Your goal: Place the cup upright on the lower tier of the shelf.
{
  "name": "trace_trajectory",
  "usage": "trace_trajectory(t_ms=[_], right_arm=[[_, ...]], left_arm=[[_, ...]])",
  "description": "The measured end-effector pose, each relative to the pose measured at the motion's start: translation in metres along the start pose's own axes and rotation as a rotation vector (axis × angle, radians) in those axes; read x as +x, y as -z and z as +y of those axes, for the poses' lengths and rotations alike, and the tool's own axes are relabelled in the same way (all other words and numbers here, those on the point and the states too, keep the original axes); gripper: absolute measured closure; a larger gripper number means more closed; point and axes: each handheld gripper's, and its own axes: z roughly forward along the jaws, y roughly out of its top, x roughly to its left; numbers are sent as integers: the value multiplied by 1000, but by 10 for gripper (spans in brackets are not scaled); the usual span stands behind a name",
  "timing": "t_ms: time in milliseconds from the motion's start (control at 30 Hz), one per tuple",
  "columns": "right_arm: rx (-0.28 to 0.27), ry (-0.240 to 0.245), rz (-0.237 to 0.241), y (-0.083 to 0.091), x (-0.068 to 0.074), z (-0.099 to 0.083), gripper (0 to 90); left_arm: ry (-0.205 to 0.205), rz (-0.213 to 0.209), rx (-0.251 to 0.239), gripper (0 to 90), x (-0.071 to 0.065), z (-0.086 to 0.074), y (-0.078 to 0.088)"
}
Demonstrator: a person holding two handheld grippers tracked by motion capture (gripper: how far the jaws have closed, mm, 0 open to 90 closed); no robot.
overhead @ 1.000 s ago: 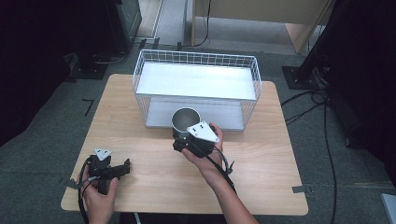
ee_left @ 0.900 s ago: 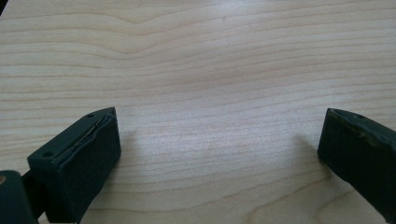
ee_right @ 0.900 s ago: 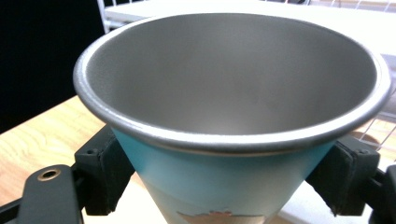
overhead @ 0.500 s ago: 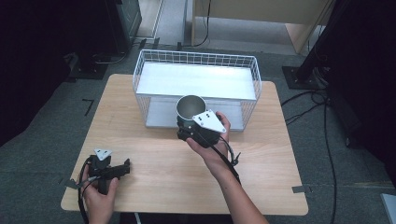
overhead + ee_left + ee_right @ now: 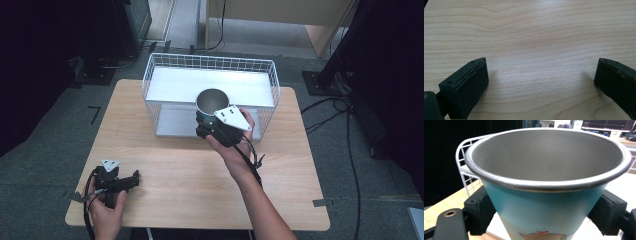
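Note:
A teal metal cup with a steel inside stands upright in my right gripper, which is shut on its sides. It hangs at the front rim of the white wire basket, above the basket's front edge. In the right gripper view the cup is close up, both black pads pressed against its wall. My left gripper rests low over the table's front left, held by a hand. In the left gripper view its jaws stand wide apart over bare wood, so the left gripper is open with nothing between them.
The wire basket has a white floor and sits at the back middle of the wooden table. Black stands and cables lie on the grey floor around the table. A cable trails from the right gripper along the forearm.
My right gripper has carried the cup up and away from me, from the table in front of the basket to its front rim. The left gripper has stayed put.

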Motion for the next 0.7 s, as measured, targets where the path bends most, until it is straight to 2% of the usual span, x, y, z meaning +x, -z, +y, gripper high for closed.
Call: trace_trajectory(t_ms=[233, 567, 700], right_arm=[[-19, 4, -20, 1, -10, 12, 174], [-42, -37, -49, -3, -28, 31, 173], [-46, -32, -60, -6, -32, 36, 173]], left_arm=[[0, 0, 0, 0, 0, 0, 0], [1, -1, 0, 0, 0, 0, 0], [1, -1, 0, 0, 0, 0, 0]])
